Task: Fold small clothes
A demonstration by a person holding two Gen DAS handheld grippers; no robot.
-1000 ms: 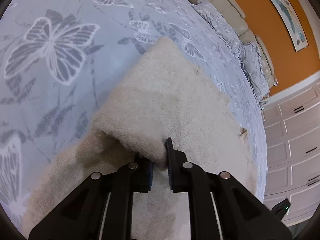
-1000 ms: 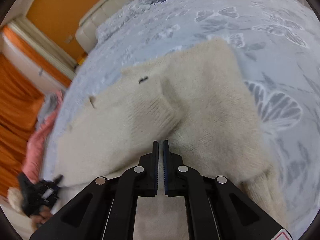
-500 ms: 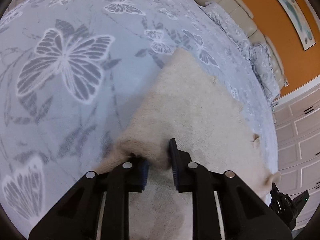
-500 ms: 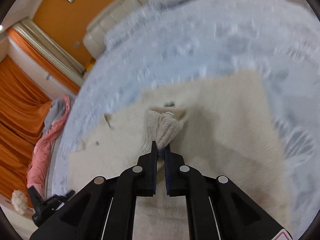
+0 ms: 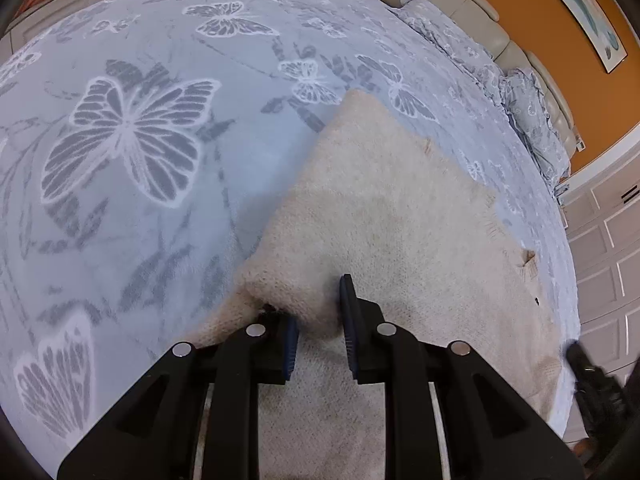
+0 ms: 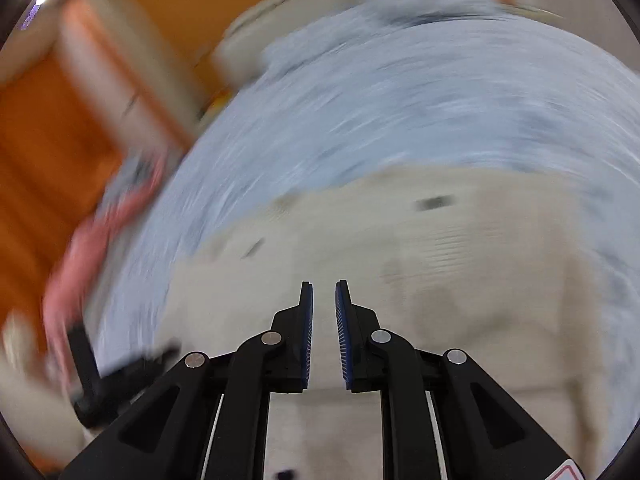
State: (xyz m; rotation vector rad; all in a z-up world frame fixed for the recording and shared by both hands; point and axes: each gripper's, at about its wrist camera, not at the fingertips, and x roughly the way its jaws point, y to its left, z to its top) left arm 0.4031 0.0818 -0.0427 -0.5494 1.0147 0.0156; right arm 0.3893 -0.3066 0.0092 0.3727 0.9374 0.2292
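A cream knitted sweater [image 5: 392,216] lies spread on a blue-grey butterfly bedspread [image 5: 132,148]. My left gripper [image 5: 316,316] has its jaws a little apart with a thick fold of the sweater's edge between them, held just above the bed. In the right wrist view, which is motion-blurred, the sweater [image 6: 440,264] lies flat below my right gripper [image 6: 324,300]. That gripper's jaws stand slightly apart with nothing between them.
A padded cream headboard [image 5: 472,8] and orange wall [image 5: 540,12] lie at the far side, white cabinets [image 5: 608,240] to the right. Pink clothes [image 6: 92,240] lie by the bed's left edge in the right wrist view. A dark object [image 5: 592,384] sits at the lower right.
My right gripper let go of the ribbed sweater part it held and its jaws parted; it is swinging fast. My left gripper carried its fold further over the sweater and its jaws widened slightly.
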